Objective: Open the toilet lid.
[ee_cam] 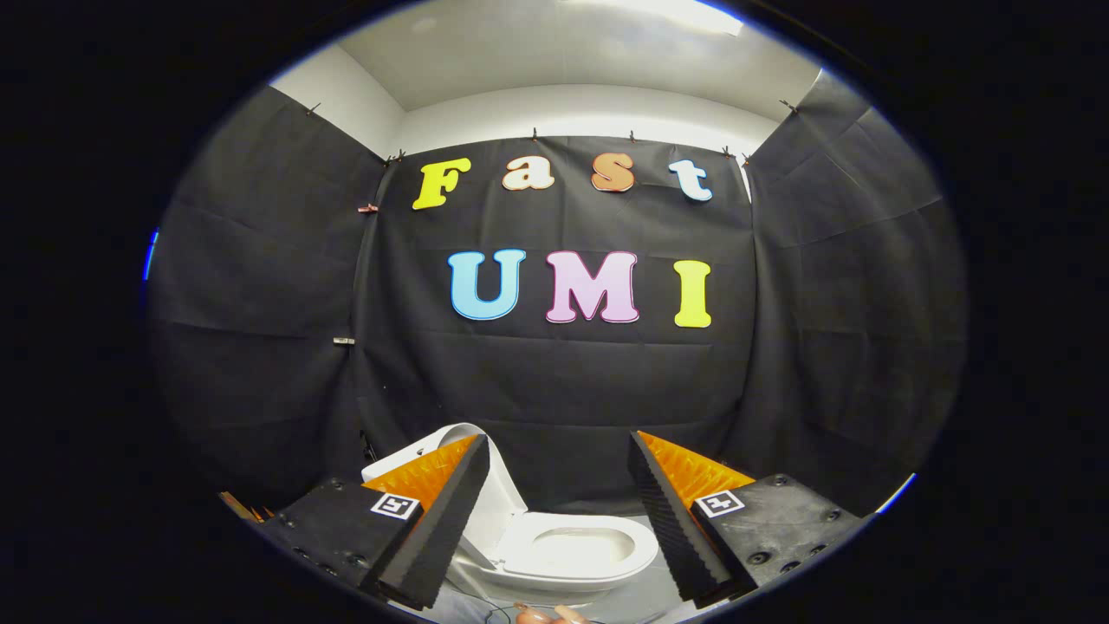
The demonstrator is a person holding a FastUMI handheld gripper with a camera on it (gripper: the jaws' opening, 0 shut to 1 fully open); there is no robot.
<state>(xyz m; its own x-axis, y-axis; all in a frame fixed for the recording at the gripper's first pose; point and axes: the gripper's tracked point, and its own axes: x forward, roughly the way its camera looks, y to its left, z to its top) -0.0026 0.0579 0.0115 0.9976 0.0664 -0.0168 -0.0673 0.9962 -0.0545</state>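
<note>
Overhead ceiling light (684, 13) blown out to glare. Illumination even and bright; toilet (572, 546) crisp, its bowl faintly glossy. Wall cloth above toilet bows with fisheye distortion. No motion blur.

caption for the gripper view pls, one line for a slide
Open gripper held above a white toilet, its lid already raised and the seat down, black cloth wall behind.

White toilet (572, 546) with white lid (485, 485) raised
</note>
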